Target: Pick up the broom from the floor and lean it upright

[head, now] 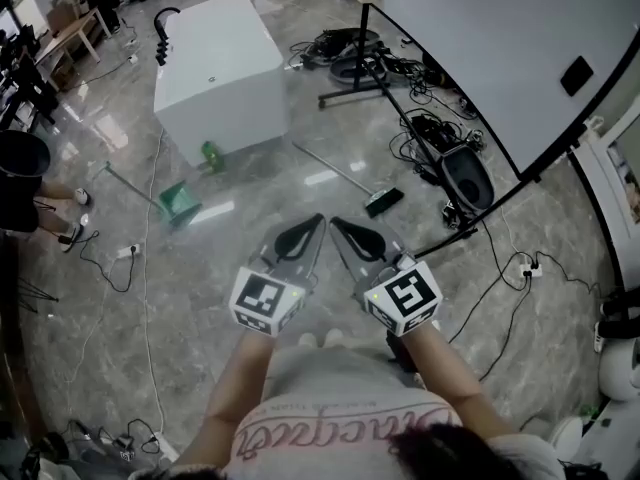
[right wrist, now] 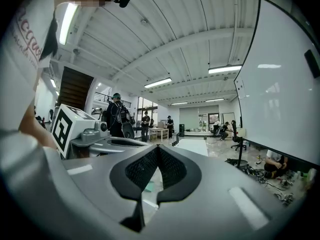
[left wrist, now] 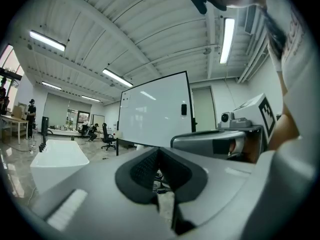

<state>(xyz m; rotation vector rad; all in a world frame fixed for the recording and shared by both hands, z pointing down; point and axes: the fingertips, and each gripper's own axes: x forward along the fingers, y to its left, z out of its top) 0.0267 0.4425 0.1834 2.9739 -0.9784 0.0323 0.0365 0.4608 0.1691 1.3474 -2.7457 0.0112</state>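
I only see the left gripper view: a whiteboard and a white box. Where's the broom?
Observer: The broom lies flat on the floor, ahead of the left gripper.
Operator: Is anything holding it?
Observer: No. The right gripper is shut, empty and short of it.
Operator: Anything else down there?
Observer: A green dustpan lies left of the broom, near the white box.

From head height we look steeply down beside the whiteboard (head: 500, 48); our two gripper views look level, both catching that whiteboard.
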